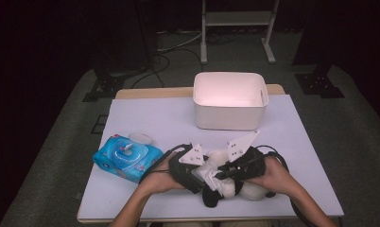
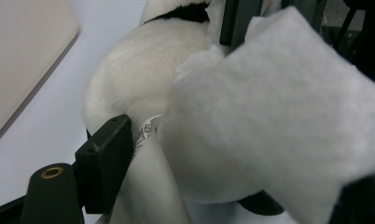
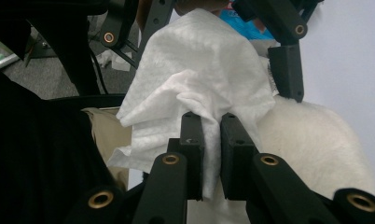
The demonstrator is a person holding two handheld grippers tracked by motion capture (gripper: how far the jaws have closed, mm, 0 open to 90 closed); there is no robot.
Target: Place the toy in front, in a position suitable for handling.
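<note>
A white and black plush toy (image 1: 252,191) lies near the table's front edge between the person's hands. My left gripper (image 1: 204,178) reaches it from the left, its jaws wide around the white furry body (image 2: 139,74), one pad (image 2: 106,154) against the fur by a sewn label. My right gripper (image 1: 222,174) comes from the right and is shut on a white wipe (image 3: 199,70), which is pinched between its pads (image 3: 211,128). The wipe (image 2: 288,102) drapes over the toy (image 3: 311,140) between the left gripper's fingers (image 3: 288,70).
A blue pack of wet wipes (image 1: 126,158) lies at the front left, its round white lid (image 1: 141,138) just behind it. A white bin (image 1: 229,100) stands at the back centre of the white table (image 1: 155,118). Beyond the table the floor is dark, with stands and cables.
</note>
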